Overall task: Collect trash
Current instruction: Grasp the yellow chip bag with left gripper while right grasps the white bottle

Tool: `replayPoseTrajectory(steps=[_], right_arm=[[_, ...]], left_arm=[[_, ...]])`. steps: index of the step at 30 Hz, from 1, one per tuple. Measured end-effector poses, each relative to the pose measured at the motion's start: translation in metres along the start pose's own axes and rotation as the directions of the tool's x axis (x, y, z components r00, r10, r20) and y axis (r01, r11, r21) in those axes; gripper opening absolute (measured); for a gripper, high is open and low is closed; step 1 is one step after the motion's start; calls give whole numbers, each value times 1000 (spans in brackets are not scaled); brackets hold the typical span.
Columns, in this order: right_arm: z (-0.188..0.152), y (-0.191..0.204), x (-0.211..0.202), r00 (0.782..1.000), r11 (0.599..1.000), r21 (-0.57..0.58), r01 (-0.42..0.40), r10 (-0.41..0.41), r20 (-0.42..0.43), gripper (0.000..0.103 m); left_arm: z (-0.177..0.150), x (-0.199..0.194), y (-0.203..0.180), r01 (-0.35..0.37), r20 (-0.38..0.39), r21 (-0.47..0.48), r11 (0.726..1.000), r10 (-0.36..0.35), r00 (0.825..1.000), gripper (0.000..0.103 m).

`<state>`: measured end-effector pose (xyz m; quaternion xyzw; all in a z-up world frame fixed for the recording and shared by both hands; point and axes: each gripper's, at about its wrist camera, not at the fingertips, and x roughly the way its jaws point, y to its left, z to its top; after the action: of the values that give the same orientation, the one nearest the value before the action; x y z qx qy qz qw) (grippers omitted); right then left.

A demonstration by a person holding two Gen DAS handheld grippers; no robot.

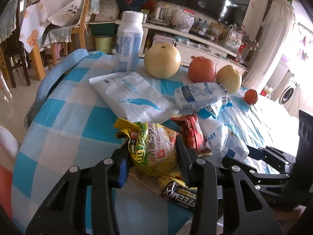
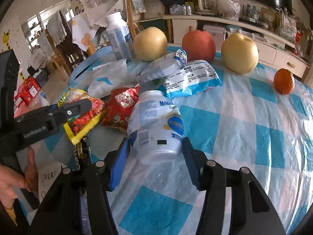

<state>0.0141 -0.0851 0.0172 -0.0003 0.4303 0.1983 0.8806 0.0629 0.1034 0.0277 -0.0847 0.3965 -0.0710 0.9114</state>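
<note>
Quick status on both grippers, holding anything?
Left gripper: closed on the yellow snack bag.
Right gripper: jaws around the lying white bottle; contact cannot be told.

Blue-and-white checked cloth on the tabletop point(image 2: 234, 121), crinkled yellow-and-green snack wrapper point(image 1: 154, 148), crumpled red foil packet point(image 2: 122, 107), small round orange fruit point(image 2: 284, 81).

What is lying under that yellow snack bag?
Under the yellow snack bag lies a black coffee sachet, its printed end poking out toward the camera. The rest of it is covered by the bag.
</note>
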Motion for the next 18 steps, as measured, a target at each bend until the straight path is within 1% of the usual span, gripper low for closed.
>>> replayPoseTrajectory(steps=[4,9,18], right_arm=[[0,0,-3,1000,1000,-3,8,-8,8,55],[-1,4,-13,999,1000,-12,26,-26,38,55],[-6,17,-36,993,996,-48,72,-67,94,55]], left_arm=[[1,-12,3,20,25,-20,1000,-19,999,43],[-1,-26,8,41,45,-40,998,-39,998,43],[-2,-50,10,36,78,-15,999,-35,996,43]])
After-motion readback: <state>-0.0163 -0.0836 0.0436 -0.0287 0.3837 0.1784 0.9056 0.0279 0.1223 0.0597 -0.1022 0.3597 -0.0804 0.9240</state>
